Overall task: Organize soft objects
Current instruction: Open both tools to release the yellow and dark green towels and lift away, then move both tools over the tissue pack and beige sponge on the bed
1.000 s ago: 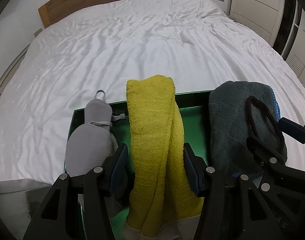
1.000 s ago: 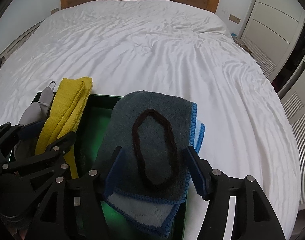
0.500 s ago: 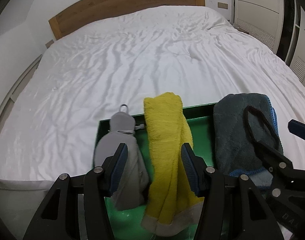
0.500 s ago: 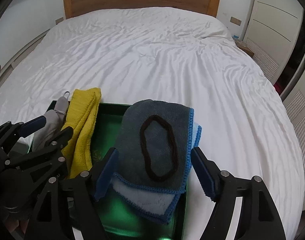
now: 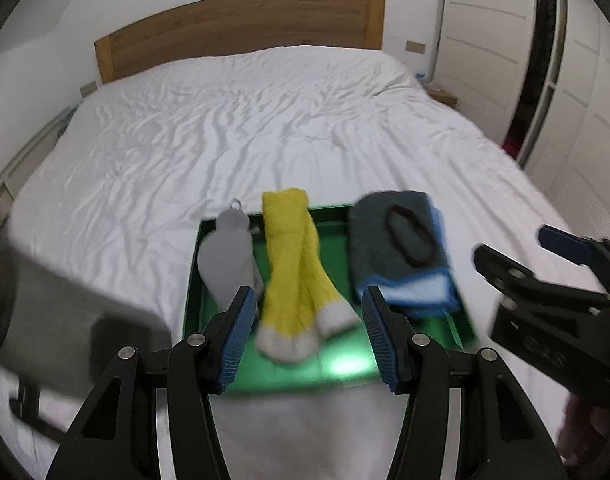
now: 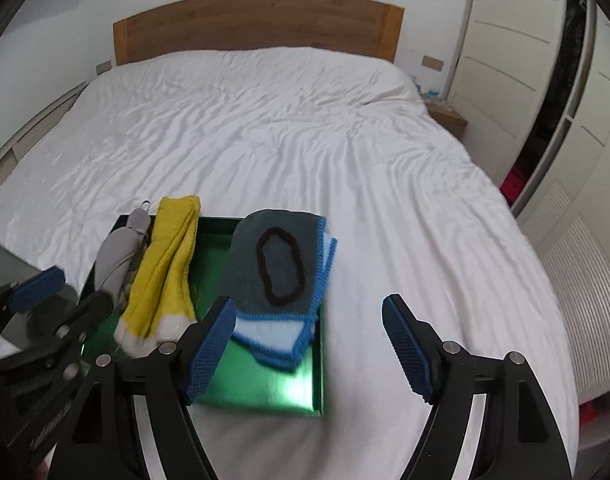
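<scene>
A green tray (image 5: 337,248) (image 6: 265,384) lies on the white bed. In it, from left to right, lie a grey pouch (image 5: 225,264) (image 6: 113,256), a pair of yellow socks (image 5: 293,272) (image 6: 165,276), and a folded grey-blue towel (image 5: 381,248) (image 6: 245,264). A black hair tie (image 6: 261,258) rests on the towel. My left gripper (image 5: 307,296) (image 6: 81,286) hovers open above the tray's near end with nothing in it. To its right, my right gripper (image 6: 308,302) (image 5: 513,242) stands wide open above the tray's right edge, also holding nothing.
The white bedsheet (image 6: 305,140) stretches away to a wooden headboard (image 6: 257,28). White wardrobe doors (image 6: 517,60) line the right side, with a small nightstand (image 6: 445,116) beside the bed. A blurred grey object (image 5: 65,300) lies left of the tray.
Both grippers have pulled back and up from the tray, which now looks smaller. The right jaws have widened. The socks, towel and pouch stay in the tray.
</scene>
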`<state>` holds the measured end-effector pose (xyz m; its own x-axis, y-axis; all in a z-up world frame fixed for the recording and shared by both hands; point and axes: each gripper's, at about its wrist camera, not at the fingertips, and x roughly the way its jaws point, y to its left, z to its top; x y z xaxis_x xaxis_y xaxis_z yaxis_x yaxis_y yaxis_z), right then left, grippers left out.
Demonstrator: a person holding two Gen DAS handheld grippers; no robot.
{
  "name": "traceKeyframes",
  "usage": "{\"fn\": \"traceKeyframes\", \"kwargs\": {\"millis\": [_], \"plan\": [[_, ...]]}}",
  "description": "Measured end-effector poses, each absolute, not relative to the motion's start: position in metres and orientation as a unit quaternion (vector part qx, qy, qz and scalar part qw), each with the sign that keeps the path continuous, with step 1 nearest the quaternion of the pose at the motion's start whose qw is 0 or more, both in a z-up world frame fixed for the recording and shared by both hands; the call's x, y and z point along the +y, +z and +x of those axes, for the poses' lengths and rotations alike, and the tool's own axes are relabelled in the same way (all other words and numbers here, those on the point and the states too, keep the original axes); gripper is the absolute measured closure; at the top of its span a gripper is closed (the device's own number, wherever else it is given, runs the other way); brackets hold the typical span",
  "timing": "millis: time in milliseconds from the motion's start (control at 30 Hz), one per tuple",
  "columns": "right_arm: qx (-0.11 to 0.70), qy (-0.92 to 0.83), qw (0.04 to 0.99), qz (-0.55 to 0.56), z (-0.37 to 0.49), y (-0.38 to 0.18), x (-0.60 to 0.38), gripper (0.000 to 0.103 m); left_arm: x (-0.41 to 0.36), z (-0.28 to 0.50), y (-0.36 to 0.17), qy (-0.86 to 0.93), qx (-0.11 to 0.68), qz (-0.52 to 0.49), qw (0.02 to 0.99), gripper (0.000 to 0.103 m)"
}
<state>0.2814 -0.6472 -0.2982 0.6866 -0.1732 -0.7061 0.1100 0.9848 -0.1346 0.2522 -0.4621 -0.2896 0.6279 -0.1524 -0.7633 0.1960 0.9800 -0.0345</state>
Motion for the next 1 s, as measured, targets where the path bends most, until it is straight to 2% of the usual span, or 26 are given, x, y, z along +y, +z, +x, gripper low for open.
{"fn": "traceKeyframes", "kwargs": {"millis": [267,567,800,1000], "plan": [[0.389,-0.065,0.917,-0.059,0.198,-0.278,-0.597,0.027,-0.413,0.159,-0.257,-0.153,0.421,0.033,0.893,0.054],[0.407,-0.016,0.911,-0.057,0.115,-0.257,-0.492,0.027,-0.277,0.098,-0.244,-0.121,0.405,0.067,0.904,0.054],[0.441,0.060,0.895,-0.034,0.070,-0.265,-0.381,0.027,-0.147,0.053,-0.263,-0.061,0.459,0.099,0.881,0.054],[0.472,0.112,0.874,-0.025,0.047,-0.285,-0.298,0.028,-0.067,0.022,-0.314,-0.025,0.522,0.139,0.841,0.054]]}}
